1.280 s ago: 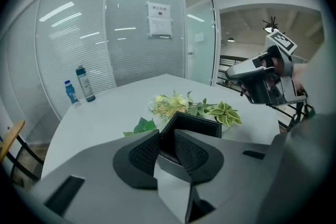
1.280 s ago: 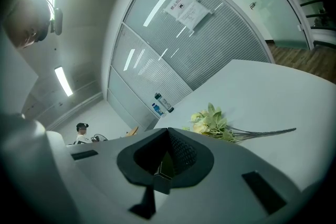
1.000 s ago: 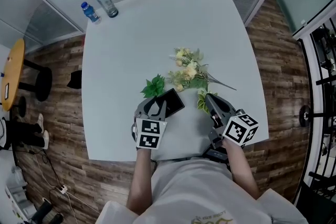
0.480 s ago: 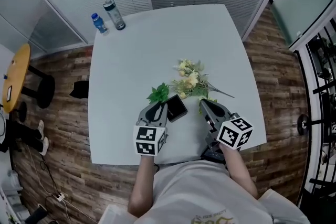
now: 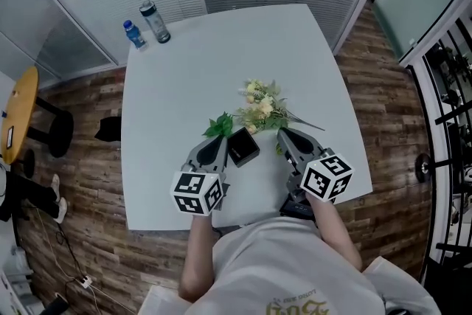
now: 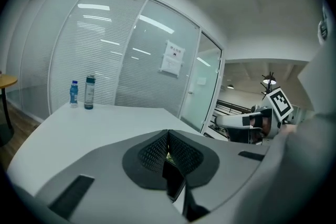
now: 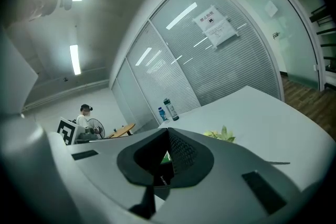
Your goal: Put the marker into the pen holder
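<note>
The left tool (image 5: 219,139) has just closed. One second ago its jaws were wide apart near the black pen holder (image 5: 242,146). Now, in the left gripper view, they are fully together and nothing is pressed between them; only a dark shape shows below the gap. The right tool (image 5: 283,133) is the same as before, with its jaws together and empty.

The pen holder stands on the white bench (image 5: 184,70), slightly below the centre of the head view. It is between the tips of the two tools, just beside the left one, and the artificial flowers (image 5: 262,105) touch its upper edge. It keeps its place beside the flowers. The two bottles (image 5: 146,20) are far away, in the upper left corner of the bench.

I cannot find the marker in any view: not on the bench, and not in either tool. Whether it is already inside the holder, I cannot tell, because the opening looks only dark from above. My judgement is that neither tool carries the marker at this moment. Either the marker is already placed, or it must first be found.
</note>
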The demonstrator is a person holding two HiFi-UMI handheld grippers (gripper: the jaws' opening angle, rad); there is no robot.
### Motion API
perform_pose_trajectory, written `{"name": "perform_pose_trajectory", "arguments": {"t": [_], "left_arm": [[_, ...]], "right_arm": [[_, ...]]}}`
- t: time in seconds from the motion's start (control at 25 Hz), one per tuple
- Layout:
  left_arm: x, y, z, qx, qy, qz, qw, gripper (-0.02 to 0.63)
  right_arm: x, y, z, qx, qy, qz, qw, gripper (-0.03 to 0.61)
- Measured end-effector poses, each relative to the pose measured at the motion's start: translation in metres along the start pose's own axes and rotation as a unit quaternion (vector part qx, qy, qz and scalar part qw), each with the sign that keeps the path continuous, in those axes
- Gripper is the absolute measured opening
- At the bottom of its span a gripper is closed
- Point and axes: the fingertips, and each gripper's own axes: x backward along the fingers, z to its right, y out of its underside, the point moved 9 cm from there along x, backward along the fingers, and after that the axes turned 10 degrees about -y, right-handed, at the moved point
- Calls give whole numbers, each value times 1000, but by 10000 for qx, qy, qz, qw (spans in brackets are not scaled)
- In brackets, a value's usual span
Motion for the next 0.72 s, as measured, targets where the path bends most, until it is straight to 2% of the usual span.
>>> {"name": "perform_pose_trajectory", "arguments": {"t": [0.72], "left_arm": [[5, 7, -7, 212, 16, -61, 9998, 12]], "right_arm": [[-4, 4, -2, -9, -90, -150, 9998, 15]]}}
